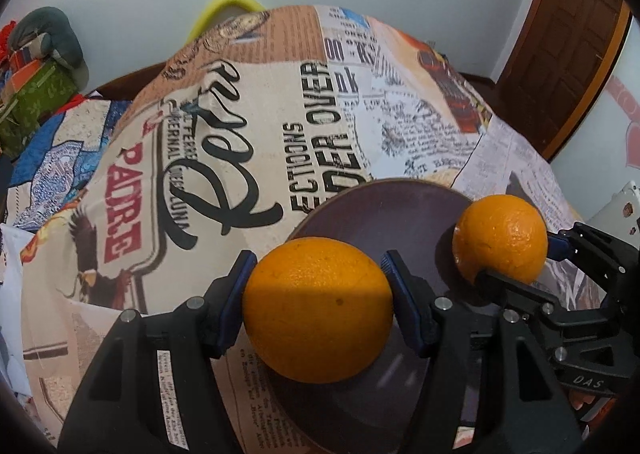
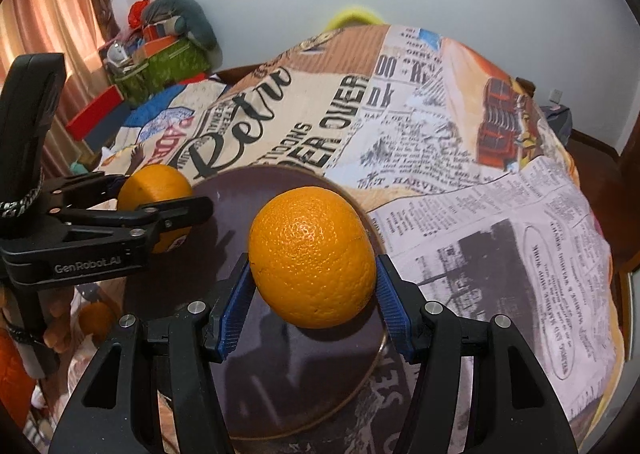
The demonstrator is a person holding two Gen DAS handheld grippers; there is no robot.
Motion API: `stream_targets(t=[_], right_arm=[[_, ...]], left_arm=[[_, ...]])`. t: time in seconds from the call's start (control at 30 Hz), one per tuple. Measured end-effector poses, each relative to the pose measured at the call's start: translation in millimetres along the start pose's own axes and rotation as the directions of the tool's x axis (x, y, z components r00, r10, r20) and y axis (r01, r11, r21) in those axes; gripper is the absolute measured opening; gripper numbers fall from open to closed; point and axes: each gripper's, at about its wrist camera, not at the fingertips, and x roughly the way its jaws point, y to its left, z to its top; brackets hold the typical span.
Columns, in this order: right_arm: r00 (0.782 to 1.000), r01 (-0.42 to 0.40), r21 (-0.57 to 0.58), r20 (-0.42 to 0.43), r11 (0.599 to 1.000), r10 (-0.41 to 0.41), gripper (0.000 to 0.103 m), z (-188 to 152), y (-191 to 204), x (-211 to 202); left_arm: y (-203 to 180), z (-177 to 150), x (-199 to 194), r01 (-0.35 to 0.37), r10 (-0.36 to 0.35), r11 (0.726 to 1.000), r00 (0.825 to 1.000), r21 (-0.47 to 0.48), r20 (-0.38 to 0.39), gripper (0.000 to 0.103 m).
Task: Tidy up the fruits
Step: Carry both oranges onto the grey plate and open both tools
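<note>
A dark brown round plate (image 1: 384, 210) lies on a bed with a newspaper-print cover; it also shows in the right wrist view (image 2: 304, 386). My left gripper (image 1: 318, 308) is shut on an orange (image 1: 318, 314) and holds it over the plate's left edge. My right gripper (image 2: 314, 304) is shut on a second orange (image 2: 312, 254) over the plate. In the left wrist view the right gripper (image 1: 516, 262) and its orange (image 1: 500, 238) are at the plate's right side. In the right wrist view the left gripper (image 2: 160, 202) and its orange (image 2: 156, 190) are at the plate's left side.
The print cover (image 1: 256, 126) fills the bed around the plate. A pile of bags and boxes (image 2: 160, 50) sits at the far left by a curtain. A brown wooden door (image 1: 568, 38) stands at the right. Another orange (image 2: 96, 320) lies low at the left, below the bed edge.
</note>
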Motion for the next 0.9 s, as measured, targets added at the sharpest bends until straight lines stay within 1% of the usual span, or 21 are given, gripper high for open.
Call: stream_targets(t=[0.1,0.17,0.23,0.3,0.43,0.63,0.73,0.83,0.9], right_arm=[[1.0,-0.001,-0.004,-0.001,1.0,0.001,0.056,0.5,-0.7,0.8],[1.0,-0.005,-0.004,-0.008,1.0,0.005,0.056,2.2,-1.5,2.1],[1.0,-0.007,-0.008,-0.011,1.0,0.007,0.057,2.7,-1.6,2.9],[1.0,-0.009,-0.009,-0.016,1.0,0.009,0.058,2.9,-1.1,3.4],[0.999,-0.004,-0.01,-0.032,1.0,0.004,0.058,1.2,0.2,1.4],[0.998,0.003,0.001,-0.055,1.0,-0.003,0.058,-5.0,0.5,-5.8],[0.999,0.001,0.007,-0.046,1.0,0.0,0.059,-8.3,1.8,-14.5],[1.0,0.01,-0.001,-0.019,1.0,-0.01,0.064,-10.2,6.7,-28.2],[1.0,0.013,-0.003,-0.008,1.0,-0.013,0.064,-10.1,9.7,-36.2]], left_arm=[[1.2,-0.2,5.3,0.011,-0.011,1.0,1.0,-0.002,-0.013,0.064],[0.1,0.6,1.2,0.02,-0.02,1.0,1.0,0.006,0.014,0.064],[-2.4,3.8,-5.7,0.009,-0.01,1.0,0.999,0.019,0.041,0.064],[-3.4,6.0,-10.1,0.011,-0.012,1.0,0.999,0.021,0.05,0.064],[0.7,6.8,-18.0,0.006,-0.006,1.0,0.998,0.002,0.057,0.064],[6.6,1.4,-41.5,0.007,-0.004,0.999,0.996,-0.034,0.088,0.064],[6.5,-3.6,-55.4,-0.004,0.007,0.999,0.995,-0.032,0.1,0.064],[5.7,-9.5,-67.9,-0.009,0.012,0.999,0.994,-0.032,0.11,0.064],[4.8,-13.7,-77.3,-0.009,0.013,0.999,0.993,-0.033,0.115,0.064]])
